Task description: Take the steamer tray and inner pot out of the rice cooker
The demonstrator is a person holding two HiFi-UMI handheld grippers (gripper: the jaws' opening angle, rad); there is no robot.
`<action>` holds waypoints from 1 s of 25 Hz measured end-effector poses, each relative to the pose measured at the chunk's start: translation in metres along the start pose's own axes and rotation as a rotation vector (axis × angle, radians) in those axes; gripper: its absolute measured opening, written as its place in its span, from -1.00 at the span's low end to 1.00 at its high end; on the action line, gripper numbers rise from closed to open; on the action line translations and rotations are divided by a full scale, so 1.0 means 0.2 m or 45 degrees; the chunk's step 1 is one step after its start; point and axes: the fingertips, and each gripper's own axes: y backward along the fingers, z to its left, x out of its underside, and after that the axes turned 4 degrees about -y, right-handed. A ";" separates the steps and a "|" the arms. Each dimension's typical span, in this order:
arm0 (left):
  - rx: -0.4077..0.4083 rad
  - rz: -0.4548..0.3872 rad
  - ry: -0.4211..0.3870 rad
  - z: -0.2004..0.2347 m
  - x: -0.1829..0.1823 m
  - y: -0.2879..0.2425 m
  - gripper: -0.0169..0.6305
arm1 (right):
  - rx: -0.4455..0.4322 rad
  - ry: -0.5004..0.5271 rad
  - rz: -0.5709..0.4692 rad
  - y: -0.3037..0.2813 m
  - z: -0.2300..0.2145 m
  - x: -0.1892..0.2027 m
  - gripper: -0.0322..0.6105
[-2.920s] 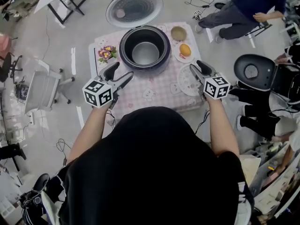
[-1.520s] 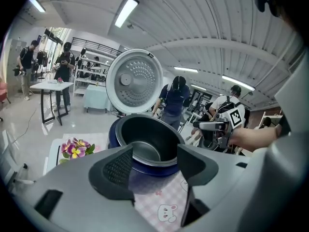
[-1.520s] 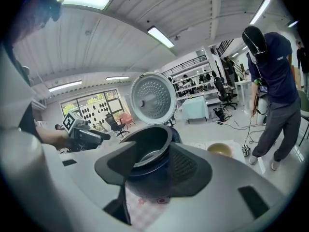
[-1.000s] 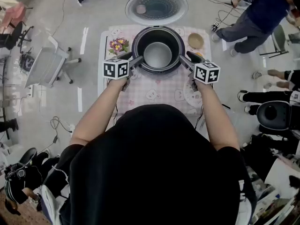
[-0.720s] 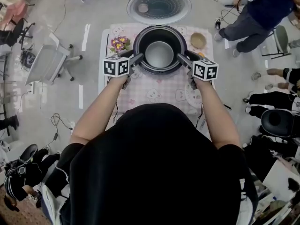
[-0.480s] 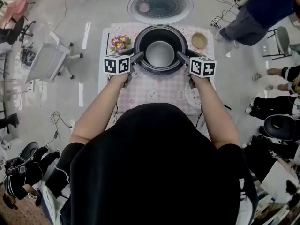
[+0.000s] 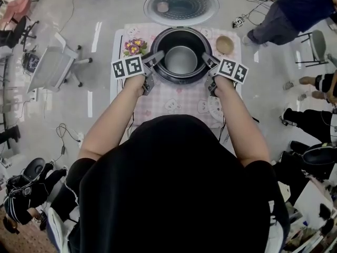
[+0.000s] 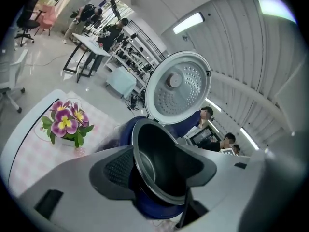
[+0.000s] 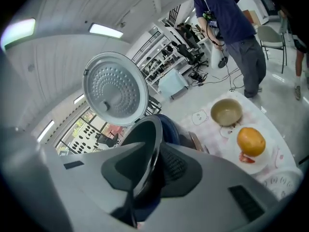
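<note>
1. The table (image 7: 174,96) wears a pink checked cloth
2. The cooker (image 7: 181,81) stands at the middle of the table's far edge
3. Its lid (image 7: 181,4) is swung open and stands upright beyond that far edge, with its dotted inner face towards the person
4. The pot (image 7: 181,59) sits inside the cooker, with its rim showing just above the body
5. The left gripper (image 7: 158,57) is at the pot's left side. Its jaws have just been opening and stand wide, one outside the rim and one inside, and they do not press on it (image 8: 154,168)
6. The right gripper (image 7: 206,59) is at the pot's right side. Its jaws have just been closing and now pinch the rim, one pad outside and one inside (image 9: 149,168)
7. The flowers (image 7: 134,47) stand at the far left corner
8. The bowl (image 7: 225,45) sits at the far right corner
9. The orange (image 9: 251,141) lies on a dish near the right edge, just beside the bowl
</note>
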 end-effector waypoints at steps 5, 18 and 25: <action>0.005 0.000 0.025 -0.01 -0.01 0.02 -0.12 | -0.003 -0.023 -0.018 0.02 0.00 -0.01 -0.72; -0.011 0.025 -0.020 0.02 0.06 0.08 -0.15 | -0.224 -0.285 -0.069 0.05 0.01 -0.02 -0.82; -0.071 0.087 -0.223 0.03 0.09 0.08 -0.15 | -0.342 -0.237 -0.112 0.10 0.13 -0.07 -0.83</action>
